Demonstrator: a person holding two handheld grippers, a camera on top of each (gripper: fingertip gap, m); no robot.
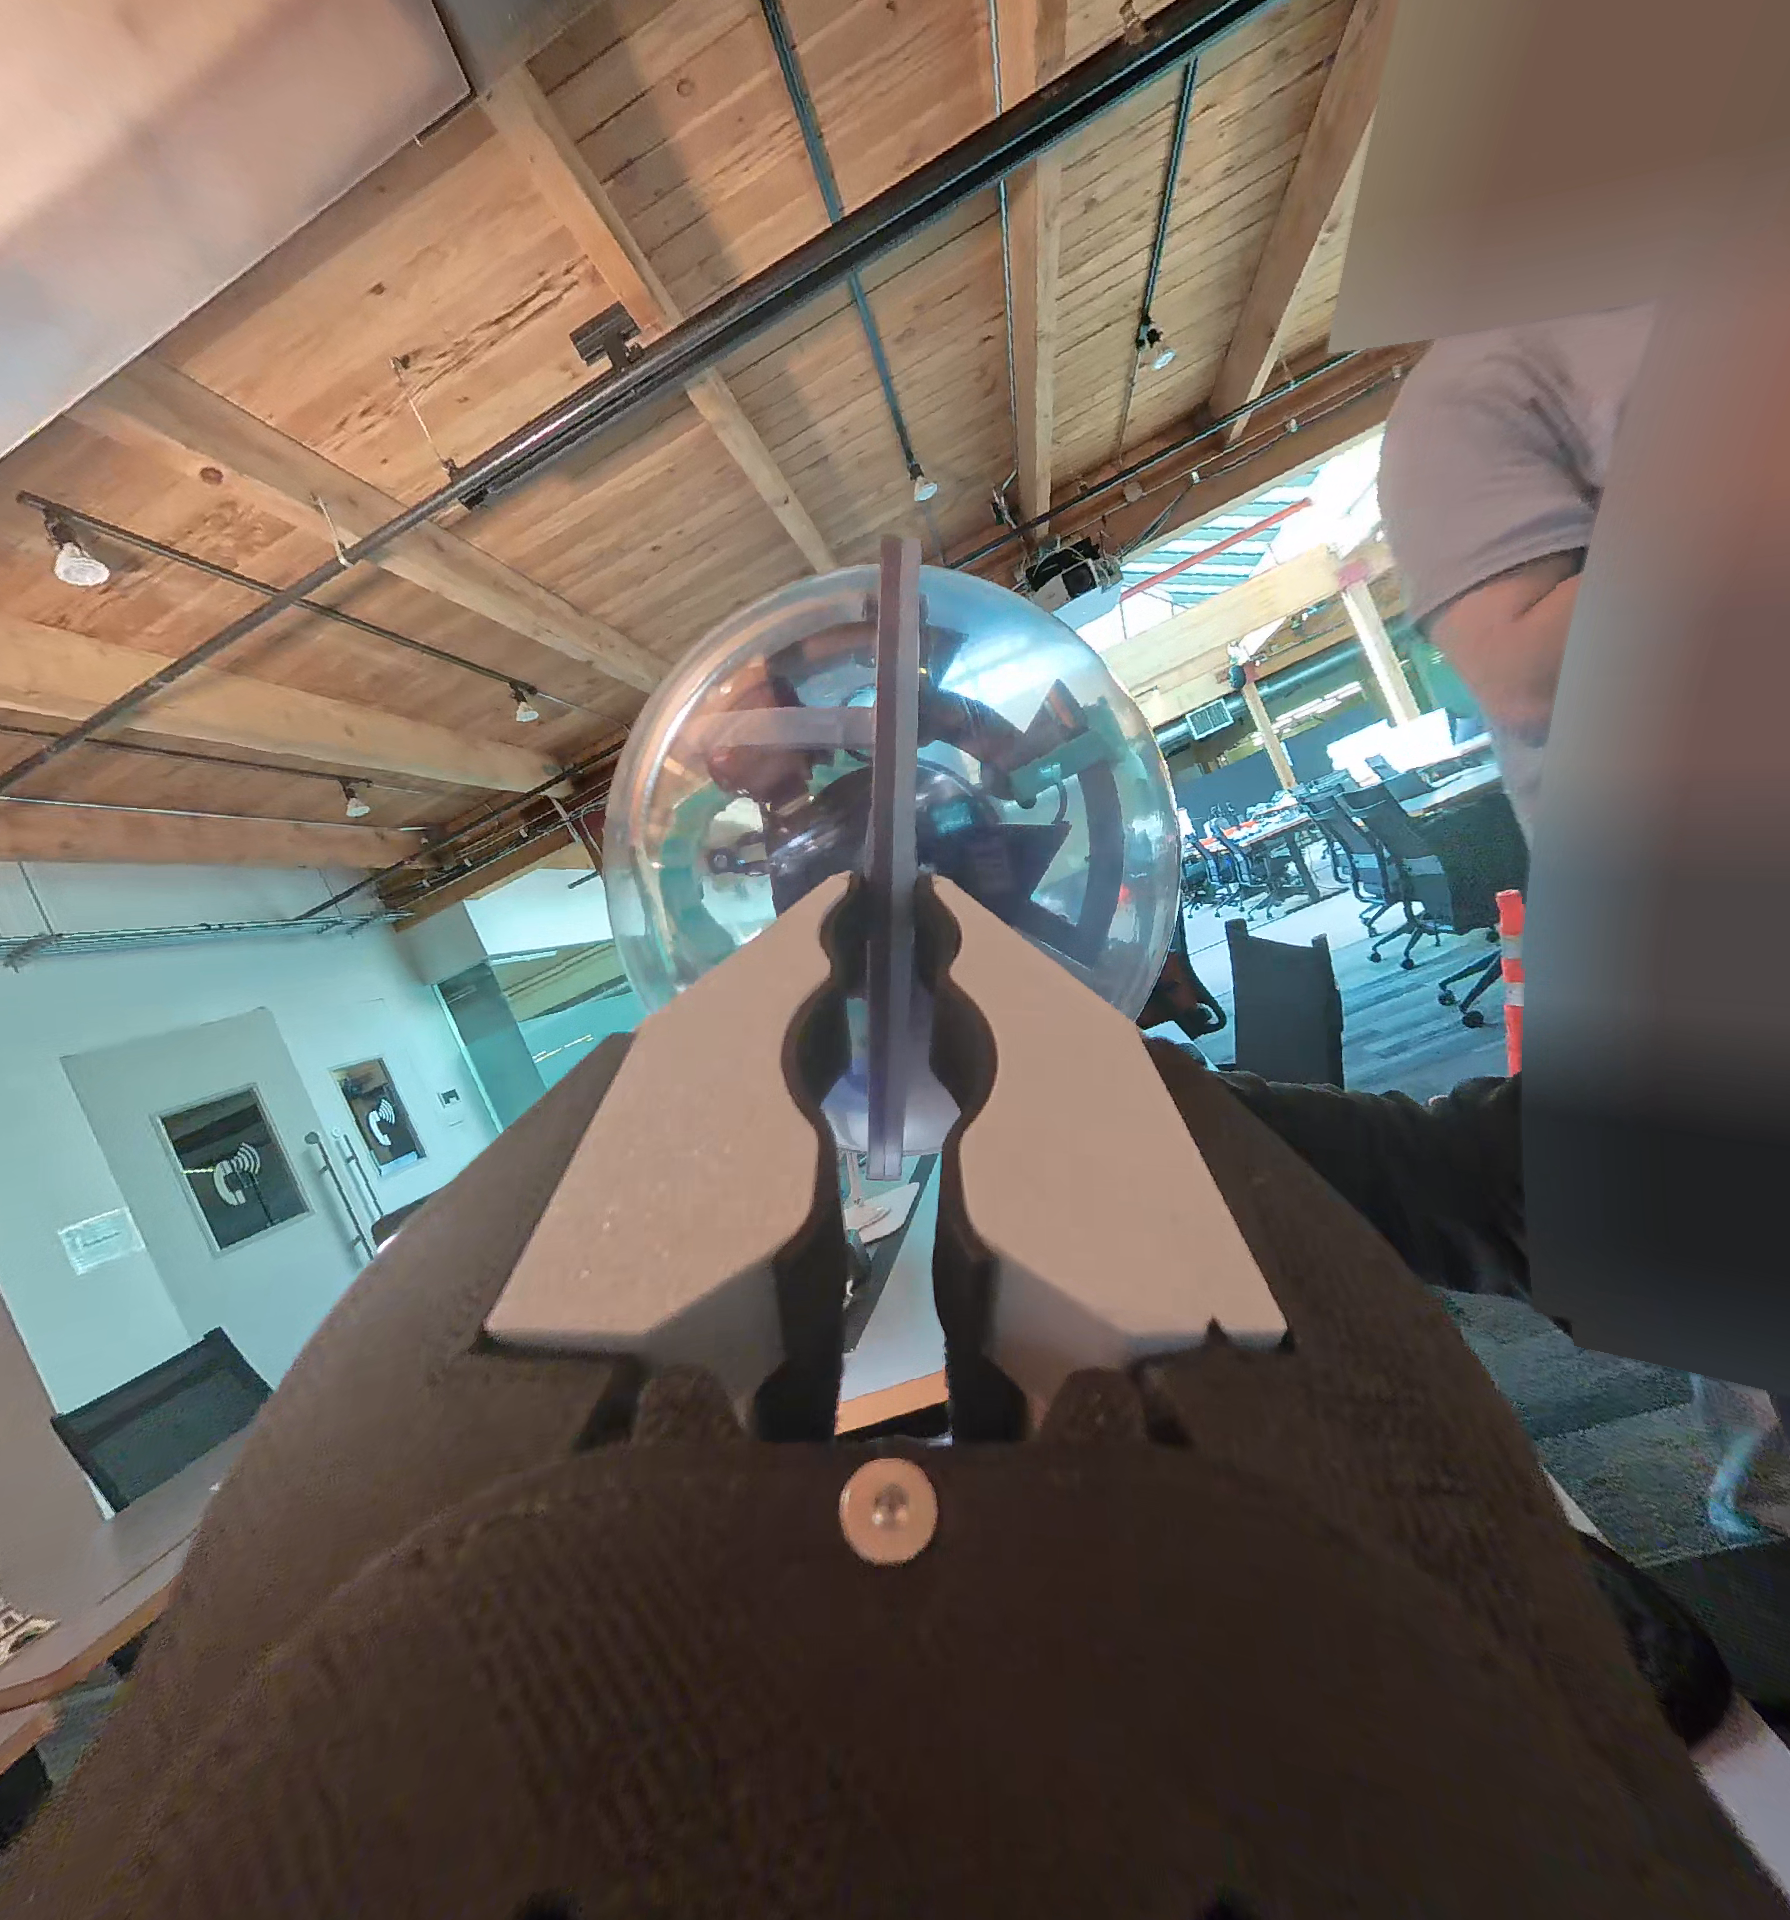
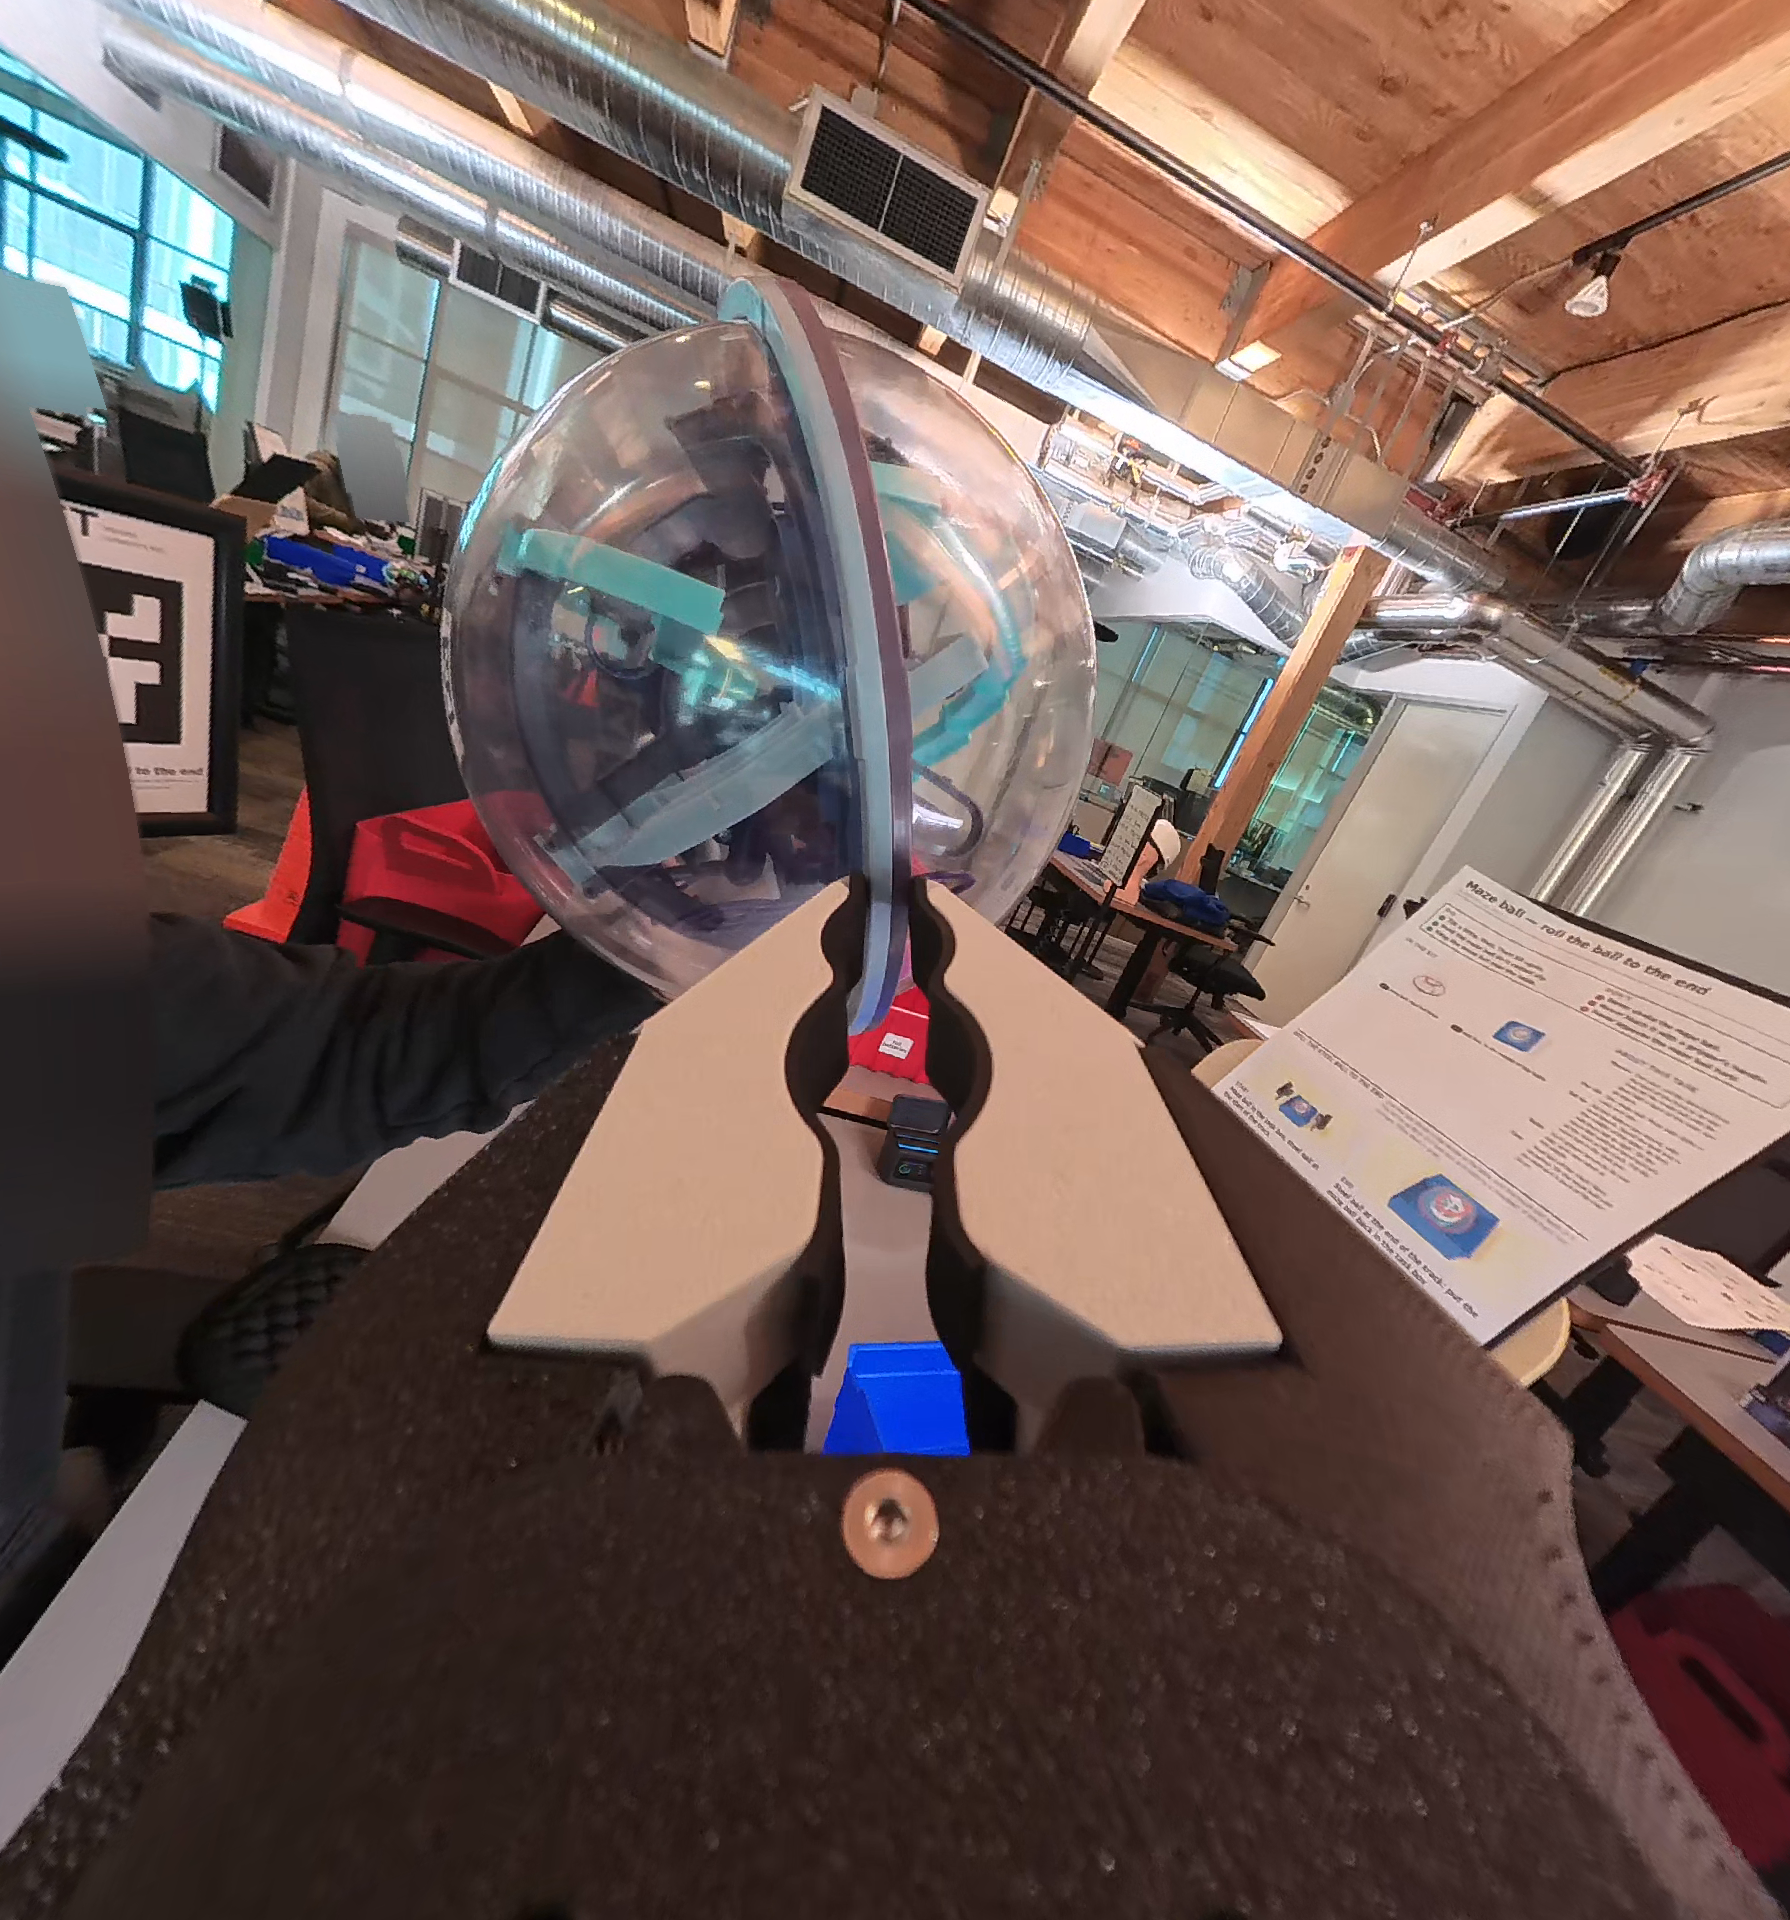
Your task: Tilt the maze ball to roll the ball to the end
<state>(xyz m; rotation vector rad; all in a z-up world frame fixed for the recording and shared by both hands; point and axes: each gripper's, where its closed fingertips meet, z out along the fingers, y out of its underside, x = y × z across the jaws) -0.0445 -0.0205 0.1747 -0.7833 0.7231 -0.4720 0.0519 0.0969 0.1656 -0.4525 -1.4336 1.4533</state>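
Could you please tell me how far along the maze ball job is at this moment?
Done: the maze ball is off the table, lifted toward the ceiling, each gripper's jaws pinching its flat rim: left gripper, right gripper. In hand: tilting, with the rim standing nearly upright. Left: rolling the small ball to the end; I cannot make it out among the inner tracks.

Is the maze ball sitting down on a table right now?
No, the maze ball is lifted in the air, with the right claw clamped on its flat rim and ceiling beams behind it.
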